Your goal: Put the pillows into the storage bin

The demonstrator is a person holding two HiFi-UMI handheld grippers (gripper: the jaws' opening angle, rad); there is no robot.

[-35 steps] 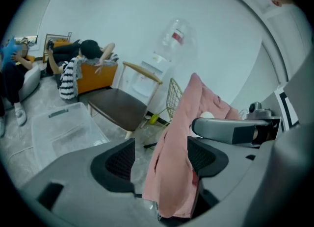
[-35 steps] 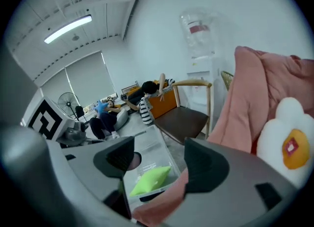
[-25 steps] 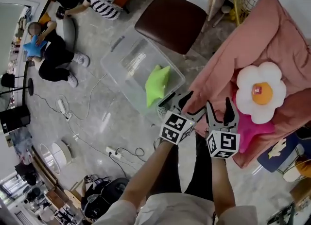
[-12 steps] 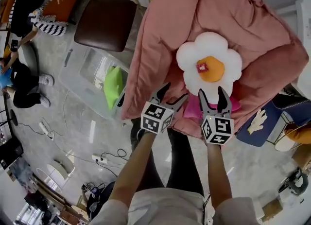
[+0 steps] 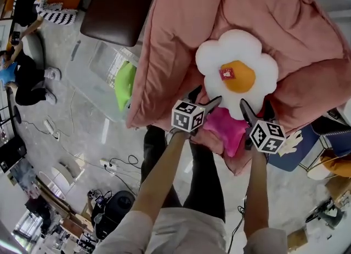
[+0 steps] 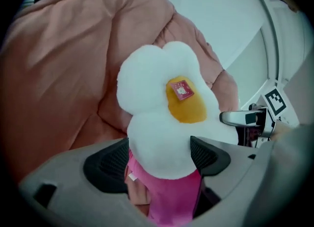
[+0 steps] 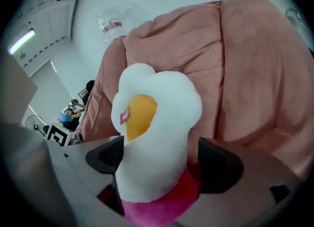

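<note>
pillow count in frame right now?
3. White flower pillow lies on the pink cover. Magenta pillow sits under the flower pillow's lower edge. Green pillow is in the clear storage bin. More may be hidden under the cover.

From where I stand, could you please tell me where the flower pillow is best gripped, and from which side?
Grip the flower pillow by its two lower petals, one on each side, coming from the near side where you stand. It lies face up on the pink pillow. Those rounded petals stick out toward you and look narrow enough to fit between open jaws.
</note>
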